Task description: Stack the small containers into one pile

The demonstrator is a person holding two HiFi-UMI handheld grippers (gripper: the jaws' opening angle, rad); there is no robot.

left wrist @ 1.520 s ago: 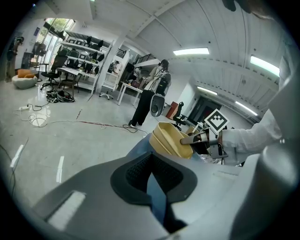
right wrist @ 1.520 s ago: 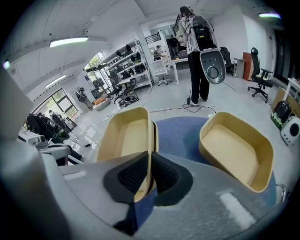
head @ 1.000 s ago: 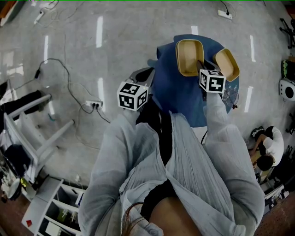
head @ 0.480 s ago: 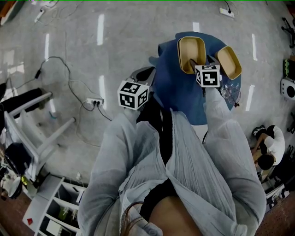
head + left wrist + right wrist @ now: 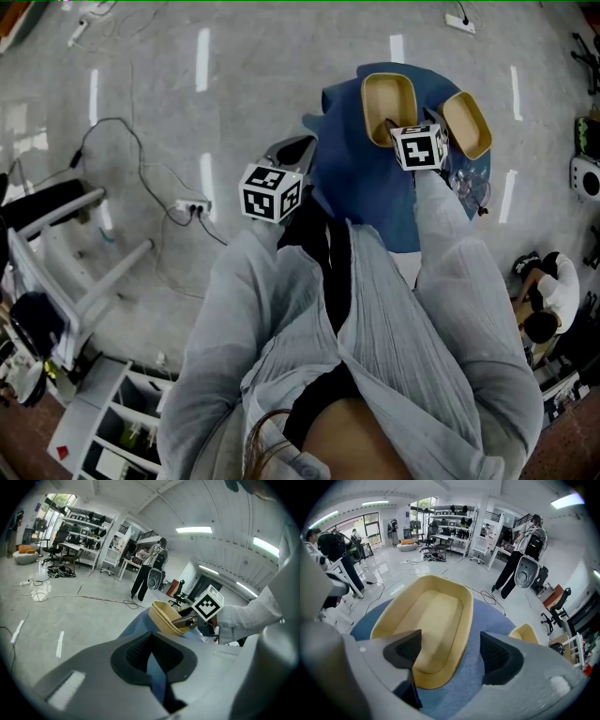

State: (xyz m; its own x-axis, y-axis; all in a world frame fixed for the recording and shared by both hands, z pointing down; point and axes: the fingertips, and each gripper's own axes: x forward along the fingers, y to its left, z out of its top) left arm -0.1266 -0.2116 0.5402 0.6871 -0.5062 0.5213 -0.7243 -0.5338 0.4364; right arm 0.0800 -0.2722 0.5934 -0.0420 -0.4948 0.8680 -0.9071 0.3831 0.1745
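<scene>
Two yellow containers lie on a round table under a blue cloth [image 5: 361,187]. The larger one [image 5: 389,108] fills the right gripper view [image 5: 426,620]; the smaller [image 5: 466,125] lies to its right [image 5: 524,632]. My right gripper [image 5: 411,124] hangs over the larger container's near rim, pointing steeply down. Its jaws [image 5: 452,656] have just been opening and stand wide; the rim lies between the pads, untouched. My left gripper [image 5: 292,148] hovers at the table's left edge, fingertips together [image 5: 152,641] and empty. From there I see the yellow container [image 5: 164,616] and the right gripper [image 5: 187,620].
A power strip with cables [image 5: 190,213] lies on the grey floor at left. A white rack [image 5: 66,272] and shelves [image 5: 112,422] stand at lower left. Someone sits at the right [image 5: 544,300]. A small clear item [image 5: 466,192] rests on the table's right edge.
The right gripper has shifted a little farther away and leftward over the larger container and has rolled. The left gripper has stayed put.
</scene>
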